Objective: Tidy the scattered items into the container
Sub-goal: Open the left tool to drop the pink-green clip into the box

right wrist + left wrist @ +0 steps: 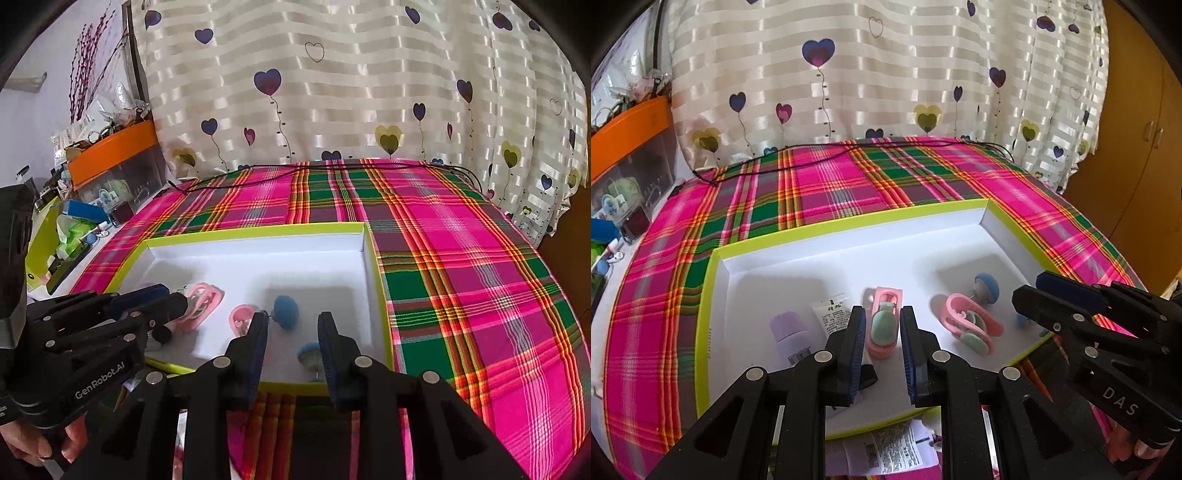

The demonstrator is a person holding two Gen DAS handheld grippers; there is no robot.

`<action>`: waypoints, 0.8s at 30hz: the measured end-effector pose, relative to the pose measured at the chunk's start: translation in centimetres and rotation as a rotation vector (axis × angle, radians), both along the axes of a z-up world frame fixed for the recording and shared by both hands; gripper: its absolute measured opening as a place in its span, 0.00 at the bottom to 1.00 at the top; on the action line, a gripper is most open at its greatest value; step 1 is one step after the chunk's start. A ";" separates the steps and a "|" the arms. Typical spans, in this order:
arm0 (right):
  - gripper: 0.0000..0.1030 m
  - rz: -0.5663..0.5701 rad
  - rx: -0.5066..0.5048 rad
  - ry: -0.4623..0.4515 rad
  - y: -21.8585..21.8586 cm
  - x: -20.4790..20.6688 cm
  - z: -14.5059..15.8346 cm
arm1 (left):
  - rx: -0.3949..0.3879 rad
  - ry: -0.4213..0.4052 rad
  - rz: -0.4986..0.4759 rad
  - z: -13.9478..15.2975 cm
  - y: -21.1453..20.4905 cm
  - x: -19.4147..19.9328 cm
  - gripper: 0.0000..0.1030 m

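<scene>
My left tongs hang over the box with a narrow gap between the jaws; a pink clip with a green pad lies on the box floor in line with that gap, and I cannot tell whether the pads touch it. My right tongs stand spread over the box's right end, pinching nothing. Below them lie two blue-headed pins: one on the white floor between the jaws, the other near the front wall by the right jaw. A second pink clip lies between the first clip and the pins. To the left in the box are a lilac bottle and a white tube. The box sits on a plaid cloth covering the counter. A printed packet lies on the cloth just in front of the box.
</scene>
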State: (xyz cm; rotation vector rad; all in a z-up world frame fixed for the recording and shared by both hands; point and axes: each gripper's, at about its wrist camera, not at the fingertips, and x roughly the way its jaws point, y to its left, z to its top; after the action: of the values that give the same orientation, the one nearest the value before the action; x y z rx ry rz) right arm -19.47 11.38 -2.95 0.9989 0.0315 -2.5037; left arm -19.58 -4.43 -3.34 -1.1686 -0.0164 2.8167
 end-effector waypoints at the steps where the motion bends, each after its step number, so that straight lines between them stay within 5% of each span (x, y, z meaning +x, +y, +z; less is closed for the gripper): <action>1: 0.28 0.001 0.000 0.002 0.1 0.2 0.1 | -0.003 0.006 0.000 0.1 0.0 0.2 0.19; 24: 0.28 -0.001 -0.042 -0.023 1.9 4.3 0.4 | -0.010 0.046 -0.052 0.9 1.8 3.3 0.19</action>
State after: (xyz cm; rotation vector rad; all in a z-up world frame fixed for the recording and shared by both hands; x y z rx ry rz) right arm -15.15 13.25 -2.59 1.0114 -0.0282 -2.4834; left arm -16.27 -2.67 -2.46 -1.0891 0.0310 2.8011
